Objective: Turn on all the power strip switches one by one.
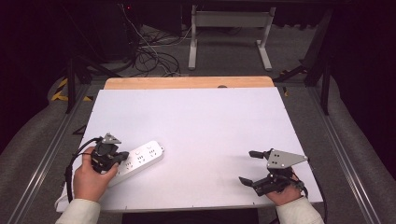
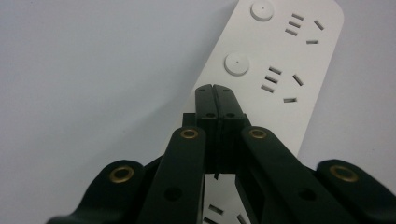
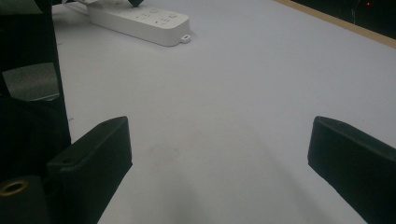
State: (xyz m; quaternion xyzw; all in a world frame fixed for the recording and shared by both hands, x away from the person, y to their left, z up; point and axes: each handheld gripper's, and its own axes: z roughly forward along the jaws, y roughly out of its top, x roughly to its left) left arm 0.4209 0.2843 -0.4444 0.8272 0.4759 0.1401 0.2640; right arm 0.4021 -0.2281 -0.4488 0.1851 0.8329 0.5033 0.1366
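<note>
A white power strip (image 1: 145,156) with round buttons and several sockets lies at the near left of the white table top (image 1: 196,121). My left gripper (image 1: 124,156) is shut with nothing between its jaws. In the left gripper view its closed tips (image 2: 215,89) sit over the power strip (image 2: 280,60), just below a round button (image 2: 237,63); whether they touch it I cannot tell. My right gripper (image 1: 247,166) rests low at the near right, open and holding nothing. In the right gripper view, the right gripper (image 3: 219,140) has bare table between its jaws, and the power strip (image 3: 140,21) lies far off.
A wooden strip (image 1: 187,82) runs along the table's far edge. Beyond it, loose cables (image 1: 149,53) and a white metal frame (image 1: 229,23) stand on the floor. Metal rails (image 1: 345,154) flank the table on both sides.
</note>
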